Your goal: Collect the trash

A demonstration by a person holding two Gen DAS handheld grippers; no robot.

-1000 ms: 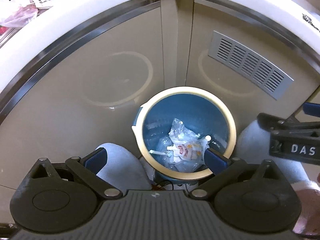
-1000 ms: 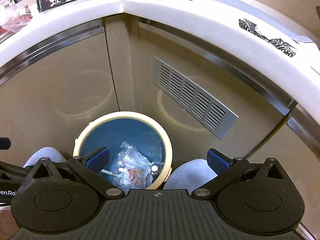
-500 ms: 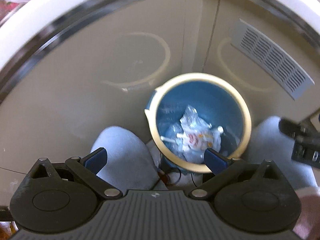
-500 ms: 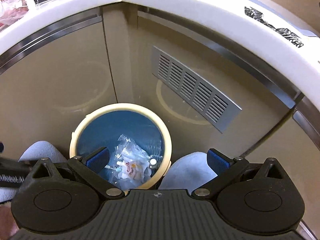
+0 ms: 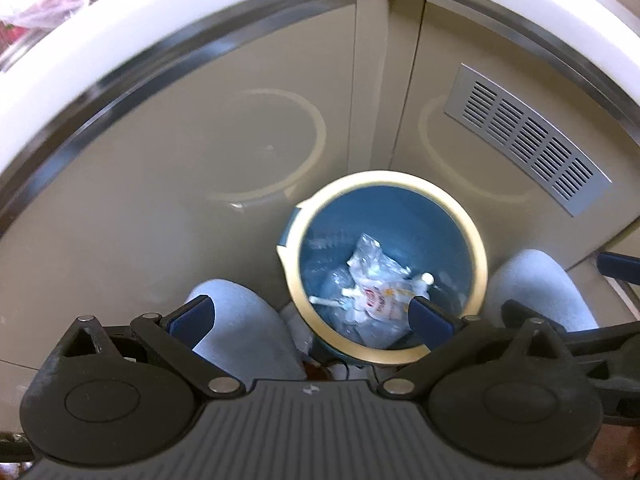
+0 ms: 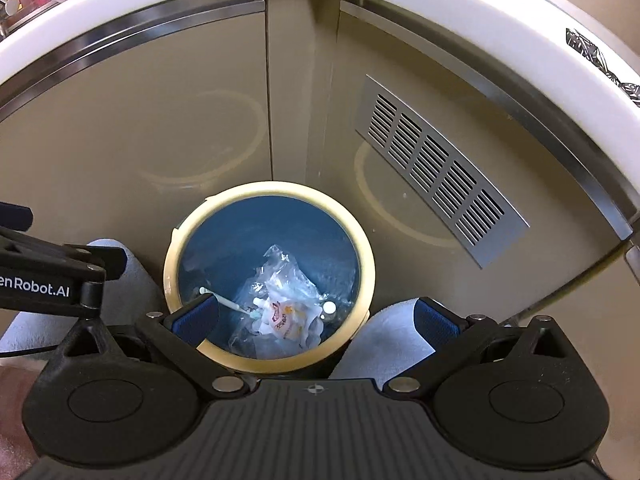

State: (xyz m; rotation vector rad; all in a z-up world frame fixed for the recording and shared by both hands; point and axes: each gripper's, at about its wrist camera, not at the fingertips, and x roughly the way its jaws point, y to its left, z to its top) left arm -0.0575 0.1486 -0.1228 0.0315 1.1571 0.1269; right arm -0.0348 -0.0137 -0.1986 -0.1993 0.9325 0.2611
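Trash [image 6: 286,312] partly behind fingers [image 6: 196,318]

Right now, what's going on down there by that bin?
A seated person holds a gripper in each hand above a blue bin that stands between the knees, in the corner under a white counter. Both the left gripper and the right gripper are open and hold nothing. Clear plastic wrappers and white sticks already lie in the bin.
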